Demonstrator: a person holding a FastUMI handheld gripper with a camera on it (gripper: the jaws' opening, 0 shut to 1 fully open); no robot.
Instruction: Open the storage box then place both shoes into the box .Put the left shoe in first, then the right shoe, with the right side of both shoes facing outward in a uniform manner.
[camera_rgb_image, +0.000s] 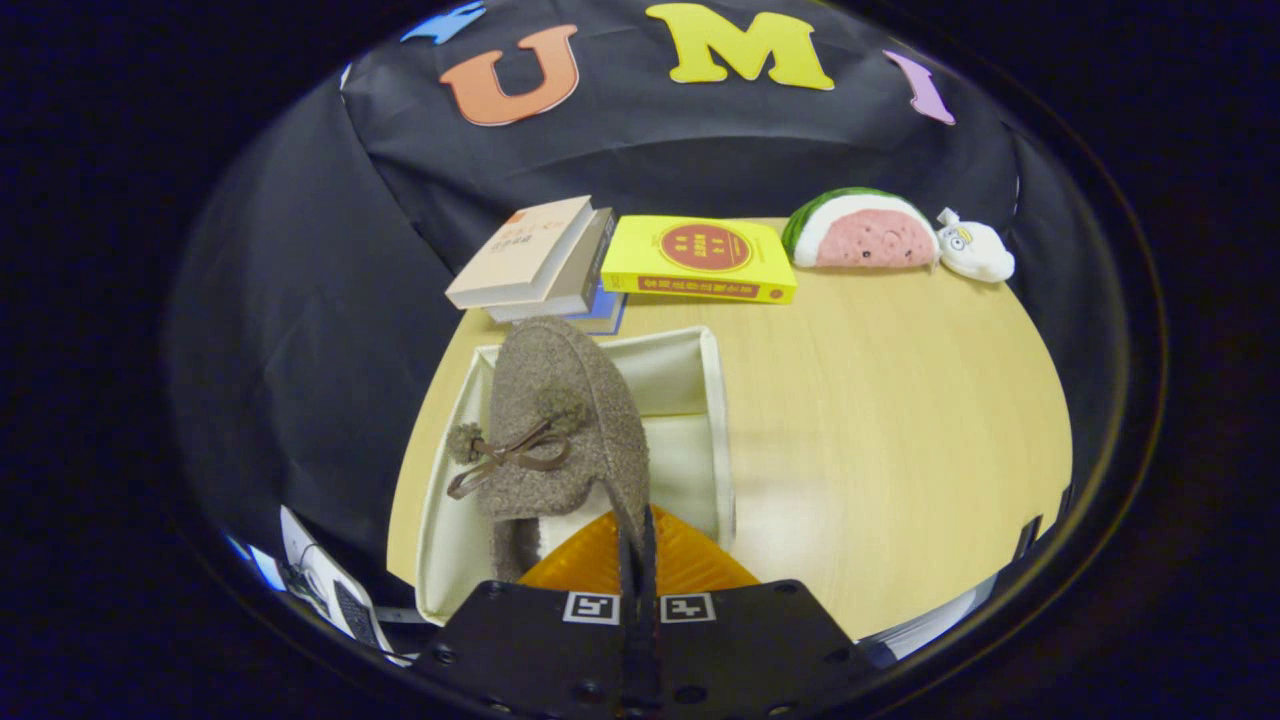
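Note:
My gripper (637, 560) is shut on the heel rim of a brown fuzzy shoe (560, 420) with a brown bow and pom-poms. The shoe hangs on its side, toe pointing away, over the open cream storage box (715, 420) on the wooden table. Its orange sole (690, 560) shows just right of the fingers. The box's inside is partly hidden by the shoe; I cannot tell if another shoe lies in it.
Beyond the box lies a stack of books (540, 262) and a yellow book (705, 258). A watermelon-slice plush (862, 230) and a small white toy (975, 250) sit at the table's far right. Bare tabletop (900, 420) spreads right of the box.

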